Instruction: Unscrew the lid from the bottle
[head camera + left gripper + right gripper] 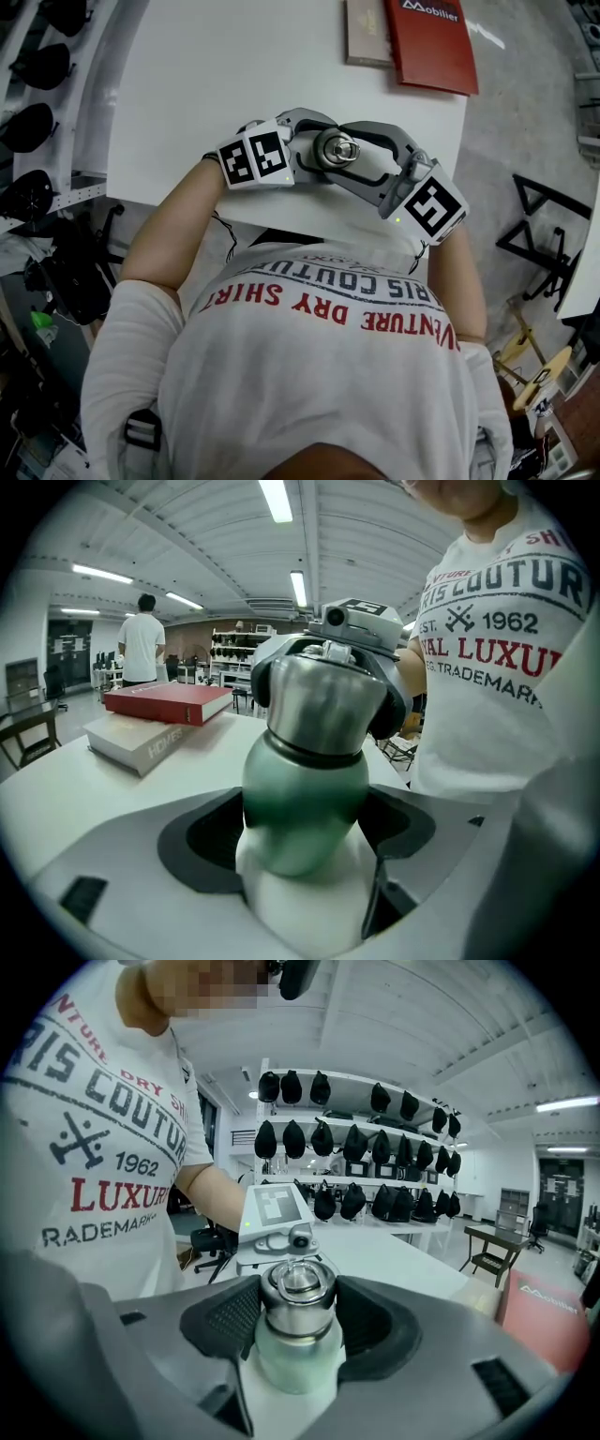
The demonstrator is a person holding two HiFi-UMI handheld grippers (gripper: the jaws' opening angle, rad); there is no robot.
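The left gripper (305, 841) is clamped on the body of a bottle (305, 789) that is matte green at the shoulder and fades to white lower down. Its dark pads press against both flanks of the body, and the bottle fills the gap between them. The right gripper (298, 1314) pinches the bottle's brushed-steel screw lid (298, 1302), with one ribbed black pad against each side of the cap. A small metal ring lies on top of the lid.

In the head view the two grippers meet nose to nose, the left from one side and the right from the other. The bottle is caught between them with its lid facing up at the camera. The black-and-white marker cube of each gripper points outward, away from the bottle. From the left gripper view, the right gripper's jaws wrap around the cap just above the left gripper's own pads.

The pair is held over the near edge of a plain white table (234, 75), close to the person's white printed T-shirt (328, 356). Beyond the grippers, at the far edge of the table, a glossy red hardcover book (433, 42) rests on a thicker grey book (366, 37), well apart from the bottle. Behind the right gripper's jaws stands a white shelf rack with rows of black caps (356, 1138). Past the left gripper, a person in a white shirt (141, 644) stands far off.
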